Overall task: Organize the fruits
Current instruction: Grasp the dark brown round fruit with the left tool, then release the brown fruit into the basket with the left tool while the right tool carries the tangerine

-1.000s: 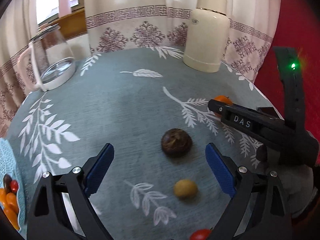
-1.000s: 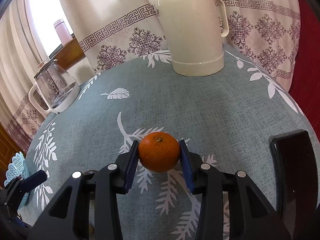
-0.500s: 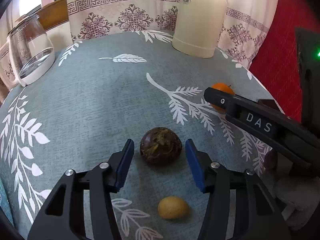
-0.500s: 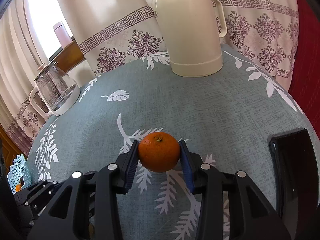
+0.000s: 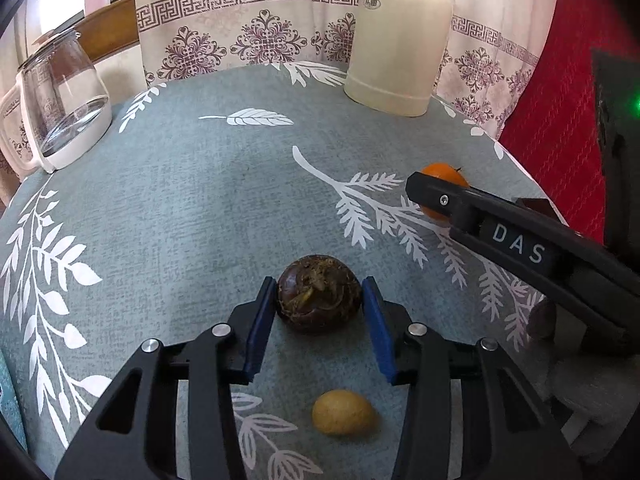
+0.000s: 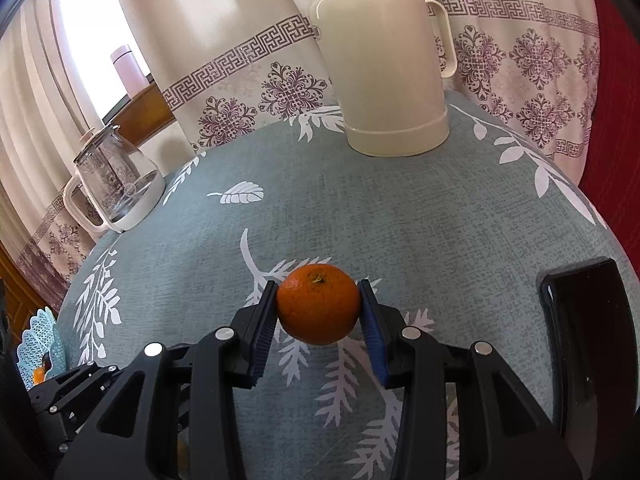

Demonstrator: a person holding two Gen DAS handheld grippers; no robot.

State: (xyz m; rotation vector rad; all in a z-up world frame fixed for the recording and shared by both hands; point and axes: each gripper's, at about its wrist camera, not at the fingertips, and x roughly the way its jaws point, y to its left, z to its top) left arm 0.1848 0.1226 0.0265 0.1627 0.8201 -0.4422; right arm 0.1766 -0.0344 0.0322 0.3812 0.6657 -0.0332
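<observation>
both grippers (image 5: 319, 304) (image 6: 319, 309) low, clamping fruit

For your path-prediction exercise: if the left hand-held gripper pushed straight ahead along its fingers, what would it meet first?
The left hand-held gripper already has the dark brown fruit between its pads, so that goes along. Beyond it lies bare tablecloth, then probably the cream thermos at the far edge, though depth is unclear.

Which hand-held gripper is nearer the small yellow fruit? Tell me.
Left. The left hand-held gripper straddles the yellow fruit from just above, pads on the dark brown fruit. The right hand-held gripper holds the orange farther away.
</observation>
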